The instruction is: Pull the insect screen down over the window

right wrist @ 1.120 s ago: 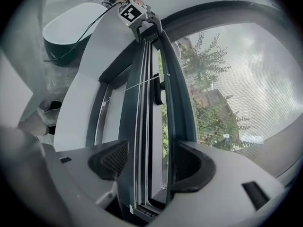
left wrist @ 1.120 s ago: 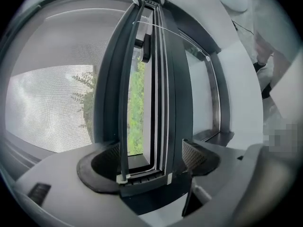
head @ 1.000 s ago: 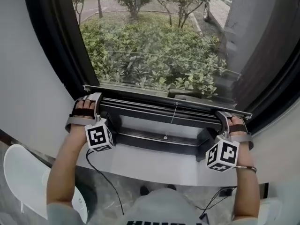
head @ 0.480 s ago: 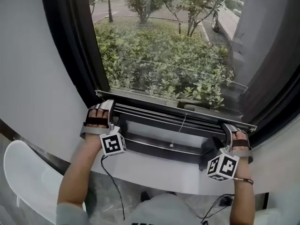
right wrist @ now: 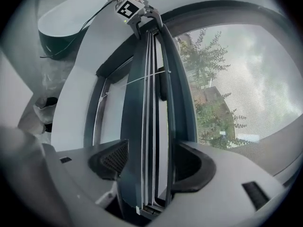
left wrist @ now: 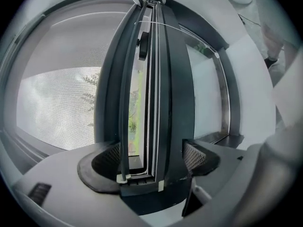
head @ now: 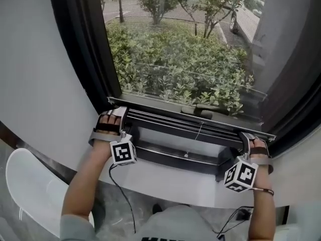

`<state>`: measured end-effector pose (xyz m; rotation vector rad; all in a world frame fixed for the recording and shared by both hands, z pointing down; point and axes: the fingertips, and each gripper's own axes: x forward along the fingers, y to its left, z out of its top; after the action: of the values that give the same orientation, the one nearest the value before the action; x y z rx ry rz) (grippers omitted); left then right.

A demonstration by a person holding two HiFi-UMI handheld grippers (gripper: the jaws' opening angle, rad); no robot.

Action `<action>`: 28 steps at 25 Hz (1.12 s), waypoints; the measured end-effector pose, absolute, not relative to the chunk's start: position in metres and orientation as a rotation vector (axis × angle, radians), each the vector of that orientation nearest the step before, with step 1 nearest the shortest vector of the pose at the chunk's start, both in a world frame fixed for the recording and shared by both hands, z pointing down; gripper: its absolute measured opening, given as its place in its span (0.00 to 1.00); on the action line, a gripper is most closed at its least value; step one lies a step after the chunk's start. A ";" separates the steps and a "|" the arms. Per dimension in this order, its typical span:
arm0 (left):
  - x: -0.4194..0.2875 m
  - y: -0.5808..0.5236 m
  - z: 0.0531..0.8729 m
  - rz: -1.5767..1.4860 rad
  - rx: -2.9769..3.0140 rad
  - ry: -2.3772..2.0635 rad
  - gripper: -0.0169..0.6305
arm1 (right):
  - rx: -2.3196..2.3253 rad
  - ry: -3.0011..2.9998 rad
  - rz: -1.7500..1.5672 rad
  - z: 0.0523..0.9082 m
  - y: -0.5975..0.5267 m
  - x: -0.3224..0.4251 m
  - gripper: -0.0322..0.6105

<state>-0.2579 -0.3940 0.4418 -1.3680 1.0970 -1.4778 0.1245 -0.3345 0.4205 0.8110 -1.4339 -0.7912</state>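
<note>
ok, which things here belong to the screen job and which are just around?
Job: bar, clamped by left claw and right claw; mesh; window frame.
Around: sill, bushes, car.

A white sill (head: 170,184) curved along the foot of the dark window frame (head: 176,157), which sat on it; a black cable (head: 113,178) trailed over the sill's left front edge.

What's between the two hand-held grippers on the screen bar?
Head view: only the bare screen bar runs between the left hand-held gripper and right hand-held gripper, with a pull cord hanging near mid-span.
</note>
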 end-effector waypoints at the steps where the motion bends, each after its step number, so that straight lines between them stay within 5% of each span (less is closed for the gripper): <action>1: -0.258 -0.393 0.443 -1.496 -1.377 1.088 0.67 | 0.807 -1.441 -0.778 0.421 -0.334 0.124 0.51; 28: -0.260 -0.386 0.444 -1.664 -1.494 0.967 0.66 | 0.622 -1.485 -0.531 0.418 -0.328 0.124 0.50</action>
<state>-0.2595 -0.3861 0.4435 -1.4938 0.9670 -1.6639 0.1238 -0.3277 0.4177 0.6219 -1.4850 -0.5306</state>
